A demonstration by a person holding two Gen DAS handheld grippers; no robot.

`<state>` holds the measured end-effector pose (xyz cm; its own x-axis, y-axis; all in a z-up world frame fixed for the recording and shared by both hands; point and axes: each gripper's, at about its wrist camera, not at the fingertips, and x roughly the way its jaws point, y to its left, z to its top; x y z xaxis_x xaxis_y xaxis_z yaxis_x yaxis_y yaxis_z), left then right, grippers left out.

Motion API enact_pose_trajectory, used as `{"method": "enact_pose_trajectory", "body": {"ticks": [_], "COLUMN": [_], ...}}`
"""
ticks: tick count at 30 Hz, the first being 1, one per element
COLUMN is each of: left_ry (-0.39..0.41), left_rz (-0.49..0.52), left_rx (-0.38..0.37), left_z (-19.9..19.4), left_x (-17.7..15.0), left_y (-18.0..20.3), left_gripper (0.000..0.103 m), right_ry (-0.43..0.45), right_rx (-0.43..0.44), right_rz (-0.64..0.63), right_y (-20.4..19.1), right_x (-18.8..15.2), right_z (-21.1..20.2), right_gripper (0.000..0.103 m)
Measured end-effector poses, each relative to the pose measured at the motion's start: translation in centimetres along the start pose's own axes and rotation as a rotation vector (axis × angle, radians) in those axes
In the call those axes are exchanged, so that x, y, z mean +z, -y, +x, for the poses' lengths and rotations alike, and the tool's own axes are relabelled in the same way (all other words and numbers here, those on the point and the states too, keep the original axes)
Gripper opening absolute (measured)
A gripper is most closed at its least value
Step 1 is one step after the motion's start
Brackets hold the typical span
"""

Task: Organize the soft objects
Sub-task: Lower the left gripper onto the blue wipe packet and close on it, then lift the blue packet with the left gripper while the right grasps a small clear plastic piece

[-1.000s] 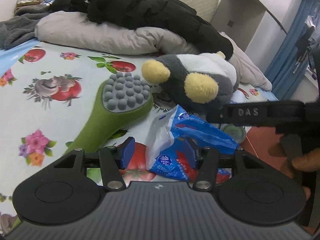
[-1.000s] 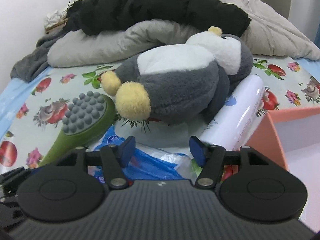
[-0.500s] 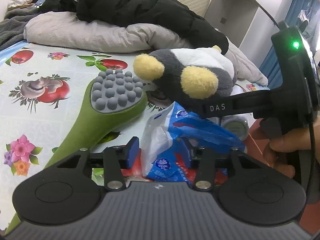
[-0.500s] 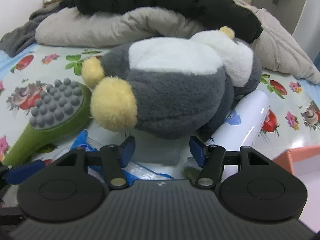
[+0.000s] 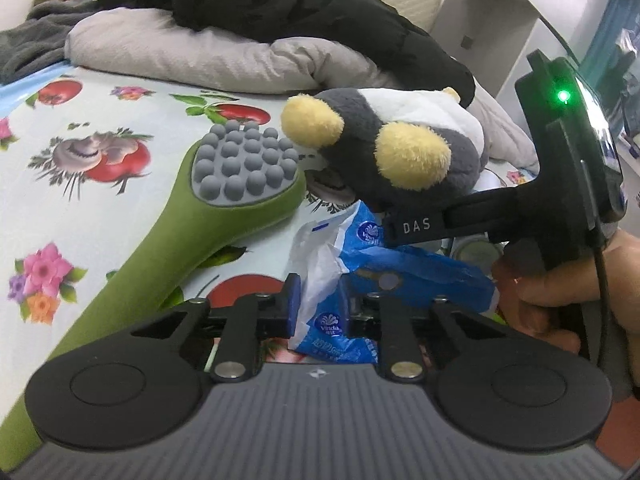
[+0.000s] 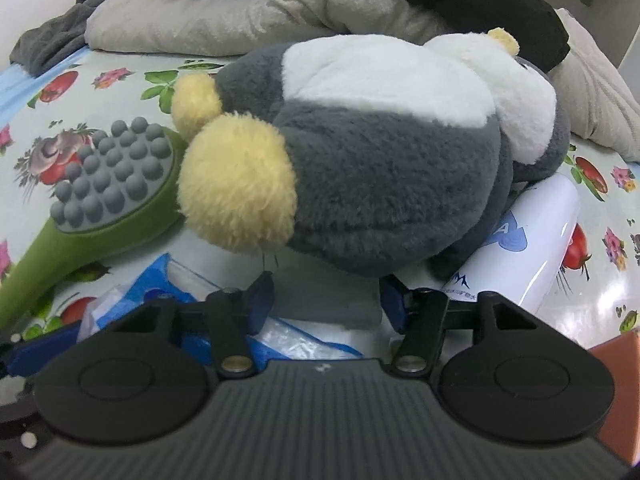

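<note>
Low in the centre of the left wrist view, the left gripper (image 5: 316,307) has its jaws narrowed onto the tissue pack (image 5: 352,280), apparently pinching only loose wrapper. In the right wrist view the right gripper (image 6: 326,296) sits wide open and empty just under the plush (image 6: 380,160) filling mid-frame. A lift could tear or slip the film, and the right jaws may snag the pack or bottle (image 6: 524,240) instead of plush.

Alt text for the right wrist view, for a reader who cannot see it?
The open right gripper points at a grey and white plush toy lying on a fruit-print bedsheet, with a green massage paddle to its left and a white bottle at right.
</note>
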<state>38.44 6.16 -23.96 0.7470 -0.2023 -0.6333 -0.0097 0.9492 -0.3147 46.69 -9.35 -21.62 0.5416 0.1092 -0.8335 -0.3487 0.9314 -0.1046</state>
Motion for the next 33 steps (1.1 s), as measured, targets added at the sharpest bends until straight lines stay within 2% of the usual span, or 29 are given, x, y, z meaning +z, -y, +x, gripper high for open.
{"method": "enact_pose_trajectory", "body": {"ticks": [1,2,3,4,5,6,15,21,33], "left_ry": [-0.001,-0.005,-0.006,-0.007,-0.007,-0.007,0.006,0.014,0.033], "left_rz": [-0.009,-0.016,-0.016,-0.014,-0.014,-0.018,-0.102,-0.172,-0.234], "left_rx": [0.003,0.004,0.006,0.009,0.015,0.018,0.055,0.101,0.197], "left_z": [-0.2,-0.5,-0.8,-1.2,-1.8,-2.2,-7.7,-11.8,-19.9], "left_x": [-0.1,-0.3,-0.4,-0.6,-0.8,-0.9,-2.7,-5.3,-10.4], "left_y": [0.0,0.1,0.3,0.5,0.6,0.7,0.4,-0.1,-1.2], "left_gripper": [0.022,0.02,0.018,0.018,0.017,0.017,0.016,0.016,0.016], "right_ry": [0.008,0.016,0.029,0.04,0.038,0.039,0.069,0.091,0.116], "right_rx": [0.003,0.001,-0.02,-0.022,0.004,0.019,0.067,0.094,0.125], "right_rz": [0.002,0.001,-0.002,0.003,0.022,0.036,0.051,0.056,0.056], "right_y": [0.0,0.0,0.0,0.2,0.5,0.7,0.3,-0.4,-3.0], "right_x": [-0.1,-0.2,-0.3,-0.3,-0.3,-0.3,-2.5,-4.5,-10.6], "right_z": [-0.2,-0.5,-0.9,-1.4,-1.7,-2.1,-6.0,-9.4,-16.8], "right_gripper": [0.051,0.033,0.026,0.025,0.015,0.013,0.01,0.01,0.01]}}
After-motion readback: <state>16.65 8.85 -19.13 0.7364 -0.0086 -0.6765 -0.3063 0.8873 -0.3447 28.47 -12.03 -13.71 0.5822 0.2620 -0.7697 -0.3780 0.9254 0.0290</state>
